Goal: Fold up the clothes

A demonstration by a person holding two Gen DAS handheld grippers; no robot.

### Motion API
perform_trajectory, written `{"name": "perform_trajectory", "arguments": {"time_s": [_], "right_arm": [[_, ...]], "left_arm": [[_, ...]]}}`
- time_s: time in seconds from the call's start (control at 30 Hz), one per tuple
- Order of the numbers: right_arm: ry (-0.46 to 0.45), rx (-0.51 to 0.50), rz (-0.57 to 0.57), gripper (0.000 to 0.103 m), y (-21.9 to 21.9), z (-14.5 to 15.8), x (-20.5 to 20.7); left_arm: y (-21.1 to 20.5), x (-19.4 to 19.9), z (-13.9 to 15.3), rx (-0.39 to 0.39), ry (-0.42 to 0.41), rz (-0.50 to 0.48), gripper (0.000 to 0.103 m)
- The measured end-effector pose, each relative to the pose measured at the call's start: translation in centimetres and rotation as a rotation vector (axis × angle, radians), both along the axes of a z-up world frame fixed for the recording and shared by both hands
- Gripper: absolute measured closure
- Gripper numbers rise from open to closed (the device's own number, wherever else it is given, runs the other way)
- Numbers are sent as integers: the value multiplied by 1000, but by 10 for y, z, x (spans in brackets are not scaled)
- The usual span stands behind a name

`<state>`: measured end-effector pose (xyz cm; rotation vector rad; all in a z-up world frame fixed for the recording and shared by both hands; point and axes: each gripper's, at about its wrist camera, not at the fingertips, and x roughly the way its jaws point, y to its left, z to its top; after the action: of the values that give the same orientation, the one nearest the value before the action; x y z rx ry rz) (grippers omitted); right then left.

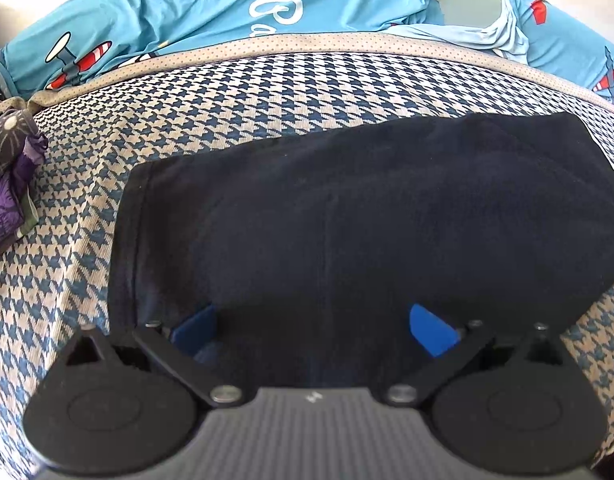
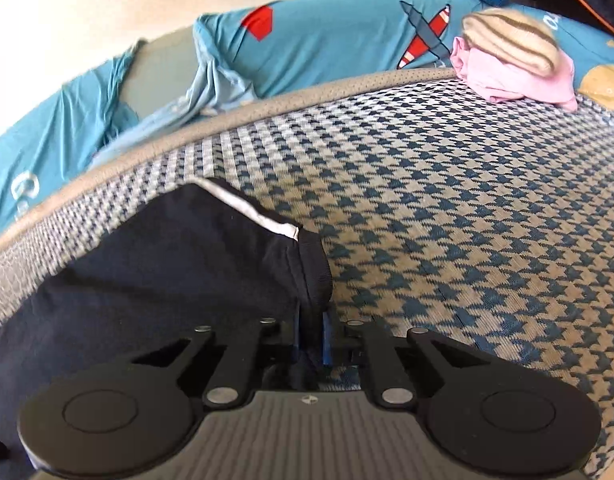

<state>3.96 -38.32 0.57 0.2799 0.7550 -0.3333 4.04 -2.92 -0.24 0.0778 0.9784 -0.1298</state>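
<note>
Black folded garment point(image 1: 367, 220) lies on a houndstooth-covered bed point(image 1: 227, 92), its long axis running left to right across the left-wrist frame. Left tool point(image 1: 313, 330) is spread over it; right tool point(image 2: 310, 340) pinches its hemmed corner at lower centre.

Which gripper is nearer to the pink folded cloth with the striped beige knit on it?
Right. The right gripper, shut on the dark navy garment, sees the pink cloth ahead. The left gripper sits open further left.
</note>
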Motion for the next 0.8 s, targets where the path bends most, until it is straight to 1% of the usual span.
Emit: {"name": "perform_trajectory", "arguments": {"time_s": [0.03, 0.07, 0.1, 0.17, 0.2, 0.3, 0.4, 0.53, 0.67, 0.8], "right_arm": [[1, -6, -3, 93, 1, 0, 0], [3, -11, -6, 90, 2, 0, 0], [4, -17, -8, 80, 3, 1, -1], [-30, -18, -28, 70, 3, 7, -6], [-52, -16, -41, 69, 2, 11, -10], [-85, -18, -36, 69, 6, 19, -17], [-95, -26, 4, 69, 19, 21, -19], [-104, -29, 79, 69, 45, 22, -24], [-106, 22, 152, 68, 66, 18, -29], [-105, 42, 249, 66, 94, 12, -36]], "left_arm": [[0, -2, 0, 5, 0, -11, 0], [0, -5, 0, 10, -2, -22, 0], [2, -8, 0, 12, -2, -29, 0], [6, -12, 0, 9, 1, -34, 0], [11, -14, 0, 0, 4, -29, 0], [22, -19, 1, -14, 2, -20, 0], [26, -29, 1, -1, -9, -40, 0], [30, -42, 0, 4, -21, -68, 0], [32, -51, 0, 6, -16, -86, 0], [31, -60, 1, 19, -12, -116, 0]]}}
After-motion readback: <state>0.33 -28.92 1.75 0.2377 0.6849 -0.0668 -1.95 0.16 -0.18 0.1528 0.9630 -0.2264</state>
